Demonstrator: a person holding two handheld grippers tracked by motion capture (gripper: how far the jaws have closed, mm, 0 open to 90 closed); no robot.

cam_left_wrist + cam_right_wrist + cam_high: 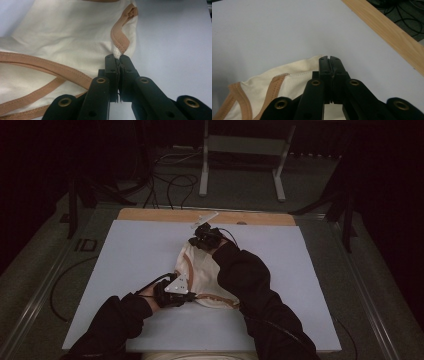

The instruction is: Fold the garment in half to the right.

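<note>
A cream garment with tan trim lies bunched in the middle of the white tabletop. My left gripper is at the garment's near edge. In the left gripper view its jaws are shut on the garment, right where the tan trim meets a white ribbed bit. My right gripper is at the garment's far edge. In the right gripper view its jaws are shut on the hem of the cream garment, which hangs slightly off the table.
A wooden strip runs along the table's far edge. Behind it, cables lie on the floor beside a metal stand. Another cable loops off the table's left side.
</note>
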